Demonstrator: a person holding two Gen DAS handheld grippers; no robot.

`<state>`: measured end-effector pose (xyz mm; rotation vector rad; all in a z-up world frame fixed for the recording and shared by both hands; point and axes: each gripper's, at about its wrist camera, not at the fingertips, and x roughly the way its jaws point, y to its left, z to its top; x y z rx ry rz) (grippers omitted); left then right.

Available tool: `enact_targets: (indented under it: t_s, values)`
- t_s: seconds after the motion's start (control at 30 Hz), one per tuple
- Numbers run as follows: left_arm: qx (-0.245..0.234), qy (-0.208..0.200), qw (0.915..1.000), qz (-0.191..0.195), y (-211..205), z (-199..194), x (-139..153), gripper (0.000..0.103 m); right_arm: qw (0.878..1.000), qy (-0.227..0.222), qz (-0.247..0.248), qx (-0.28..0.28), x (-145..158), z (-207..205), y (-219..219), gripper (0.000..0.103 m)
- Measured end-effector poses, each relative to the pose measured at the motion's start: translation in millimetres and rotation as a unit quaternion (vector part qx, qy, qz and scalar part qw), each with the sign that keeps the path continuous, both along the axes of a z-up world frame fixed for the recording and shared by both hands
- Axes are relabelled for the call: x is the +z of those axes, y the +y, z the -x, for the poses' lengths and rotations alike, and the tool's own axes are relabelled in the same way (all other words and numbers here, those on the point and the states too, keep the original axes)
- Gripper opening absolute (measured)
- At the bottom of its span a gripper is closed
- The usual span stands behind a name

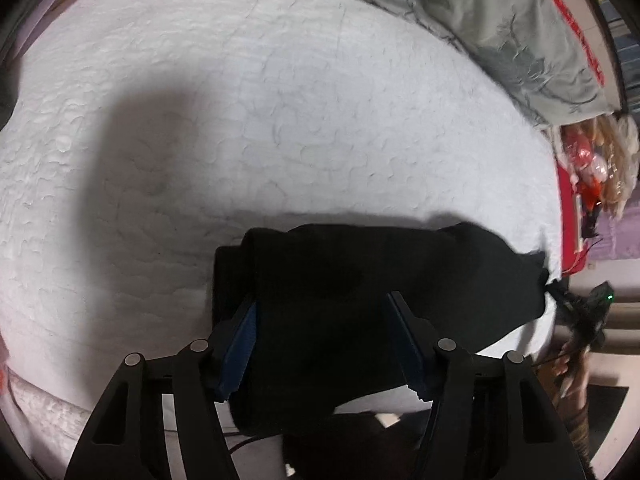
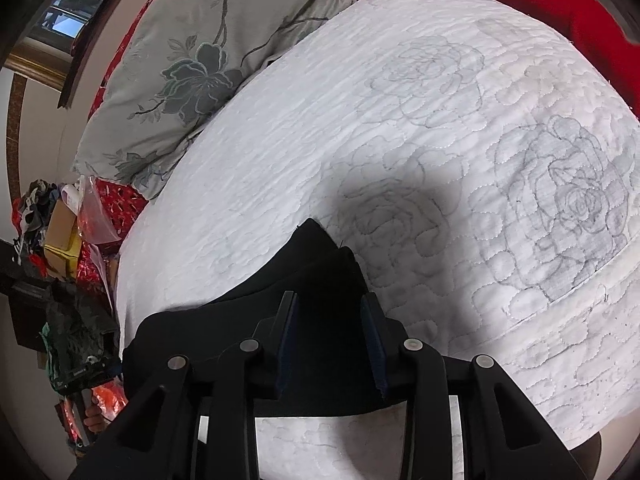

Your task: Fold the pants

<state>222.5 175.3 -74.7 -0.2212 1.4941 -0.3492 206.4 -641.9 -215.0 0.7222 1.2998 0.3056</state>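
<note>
Black pants (image 1: 360,280) lie on quilt (image 1: 200,120) between both grippers' jaws.

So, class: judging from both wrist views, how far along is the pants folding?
Done: the black pants lie on the white quilt as a compact, layered bundle. In hand: the left gripper and the right gripper each straddle the fabric; whether either pinches it is unclear. Left: perhaps a final fold or smoothing.

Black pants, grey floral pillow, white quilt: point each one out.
Black pants (image 1: 360,280), left wrist view, middle of the folded bundle.
Grey floral pillow (image 2: 208,64), right wrist view, on its dark flower print.
White quilt (image 1: 240,120), left wrist view, bare stitched surface.
</note>
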Motion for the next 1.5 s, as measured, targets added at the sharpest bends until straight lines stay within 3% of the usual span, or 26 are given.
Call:
enact_targets:
  t_s: [0.17,0.2,0.27,0.3,0.43,0.6,0.67,0.73,0.77,0.8,0.83,0.87,0.93,1.03,1.1,1.2,1.27,1.4,1.5]
  values:
    - [0.018,0.005,0.9997,0.018,8,-6,-9,0.061,1.0,0.0,0.006,0.0,0,-2,1,0.035]
    - [0.021,0.002,0.9994,0.027,9,-7,-9,0.056,1.0,0.0,0.006,0.001,0,-2,1,0.035]
    - [0.03,-0.006,0.999,0.033,12,-4,-9,0.034,1.0,-0.003,0.008,0.003,-1,-3,0,0.035]
    - [0.035,-0.007,0.9987,0.036,13,-3,-10,0.016,1.0,-0.005,0.009,0.003,-1,-4,0,0.035]
    - [0.072,-0.006,0.9957,0.057,23,5,-18,0.007,1.0,-0.004,0.016,-0.013,-5,-9,-9,0.035]
    - [0.081,0.001,0.9935,0.08,21,11,-26,0.009,1.0,-0.01,0.005,-0.019,-8,-15,-11,0.035]
    - [0.086,0.013,0.9926,0.085,22,10,-32,0.015,1.0,-0.012,-0.008,-0.011,-9,-20,-6,0.035]
    - [0.09,0.024,0.991,0.096,23,9,-38,0.032,1.0,-0.007,0.003,0.0,-9,-24,-1,0.035]
    - [0.095,0.022,0.99,0.102,23,8,-40,0.033,1.0,-0.004,0.004,0.009,-11,-25,2,0.035]
    - [0.103,0.018,0.9894,0.101,24,7,-41,0.03,1.0,0.0,0.005,0.024,-13,-26,6,0.035]
    - [0.109,0.013,0.989,0.099,25,6,-41,0.014,0.999,-0.003,0.016,0.036,-13,-26,10,0.031]
    - [0.121,0.007,0.9881,0.095,27,6,-40,0.008,0.998,-0.017,0.042,0.049,-9,-26,13,0.016]
    - [0.149,0.0,0.9833,0.105,33,8,-39,0.004,0.996,-0.041,0.06,0.06,0,-25,18,0.011]
    - [0.181,-0.013,0.9761,0.12,43,13,-34,0.003,0.996,-0.06,0.043,0.051,16,-28,19,0.01]
    - [0.202,-0.019,0.9676,0.151,55,19,-27,0.003,0.996,-0.072,0.02,0.046,29,-31,21,0.009]
    - [0.207,-0.031,0.9667,0.147,65,24,-26,0.003,0.995,-0.088,-0.011,0.037,41,-34,23,0.009]
    - [0.215,-0.022,0.9675,0.131,69,25,-36,0.003,0.996,-0.081,-0.006,0.037,36,-38,27,0.009]
    - [0.231,-0.011,0.9614,0.149,77,28,-45,0.003,0.999,-0.044,0.013,0.02,8,-40,27,0.009]
    - [0.222,-0.019,0.9663,0.129,79,26,-43,0.004,1.0,-0.031,0.005,0.002,-2,-34,18,0.008]
